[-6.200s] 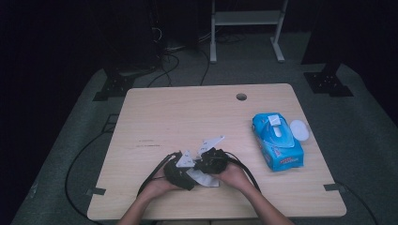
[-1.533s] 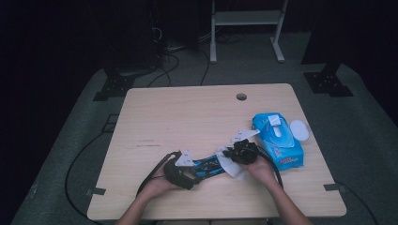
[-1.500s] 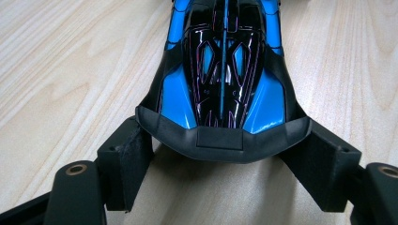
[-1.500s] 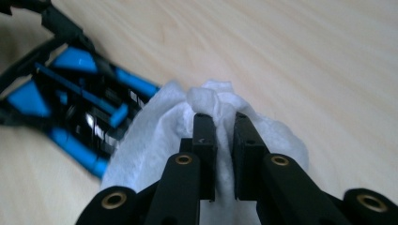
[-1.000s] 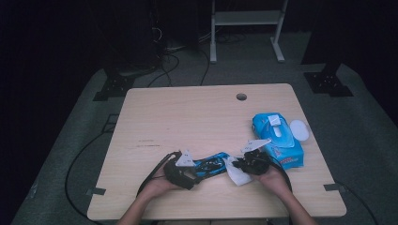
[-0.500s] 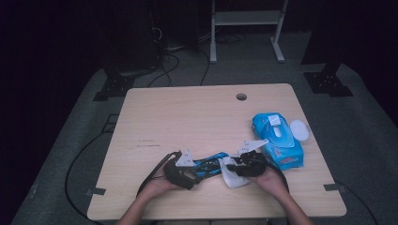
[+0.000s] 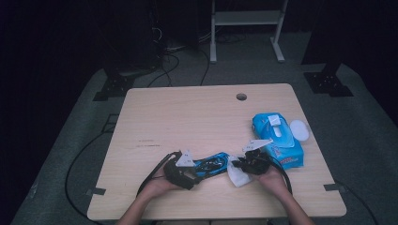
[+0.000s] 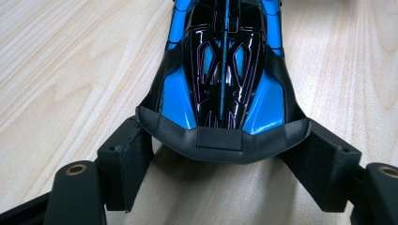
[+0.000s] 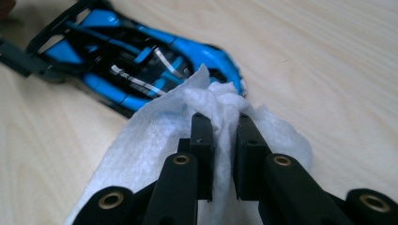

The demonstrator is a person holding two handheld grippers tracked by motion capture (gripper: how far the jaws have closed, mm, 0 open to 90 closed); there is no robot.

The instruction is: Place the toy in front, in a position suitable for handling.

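Seen from above, a person sits at a pale wooden table [image 7: 187, 117], forearms coming in from the bottom edge, a black two-jaw claw in each hand. A blue and black toy car [image 7: 211, 164] lies on the table near the front edge, between the two claws. The left gripper [image 7: 184, 169] sits at the car's left end; in the left gripper view its jaws stand wide, one on each side of the car's [image 8: 225, 79] dark end piece & touching it, so it's clamped on the car, which rests flat on the wood. The right gripper [image 7: 244, 165] is at the car's other end w/ a crumpled white wipe [image 7: 238, 174]. In the right gripper view its jaws are nearly together, pinching a bunched fold of the wipe [image 9: 159, 140]; they have just been closing, wipe between them. The wipe lies against the car's [image 9: 136, 61] blue nose & spreads onto the table below it. To the right of that hand, just beside it, lies a blue pack of wipes [image 7: 277, 140] w/ its white lid [image 7: 299, 130] flipped open to the right side. A small round hole [image 7: 241, 97] sits in the tabletop near the far edge. Black cables trail from both claws off the front of the table.
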